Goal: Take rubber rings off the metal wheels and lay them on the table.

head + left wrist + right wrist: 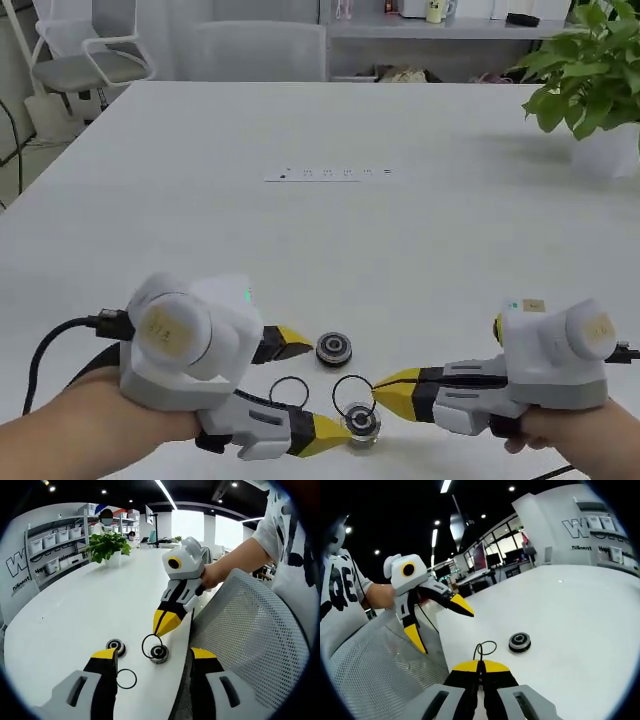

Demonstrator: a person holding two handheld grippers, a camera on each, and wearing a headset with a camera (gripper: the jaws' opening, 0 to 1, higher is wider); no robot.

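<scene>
Right gripper (480,664): jaws closed, pinching a black rubber ring (485,649). In the right gripper view the loop stands out at 12 o'clock from the yellow tips. In the left gripper view this ring tilts up off the near wheel (159,653), with its lower edge meeting the wheel. Cannot tell whether it is fully free of the wheel.

Left gripper (154,656): jaws spread wide, gripping nothing. In its own view the near wheel sits between the two yellow tips, close to the table edge.

Head view: the two grippers face each other low in the frame, and the right gripper's tips point toward 9 o'clock. The near wheel lies at 7 o'clock from those tips, just beside the left gripper's lower tip.

Far wheel (333,348): at 12 o'clock from the near wheel, a little apart from it, lying flat with a dark band around its rim. Neither gripper touches it.

Loose ring (288,392): flat on the white table (330,240), at 9 to 10 o'clock from the near wheel, between the left gripper's open jaws in the head view.

Potted plant (585,70): at 2 o'clock, at the table's far corner, well apart from the work.
</scene>
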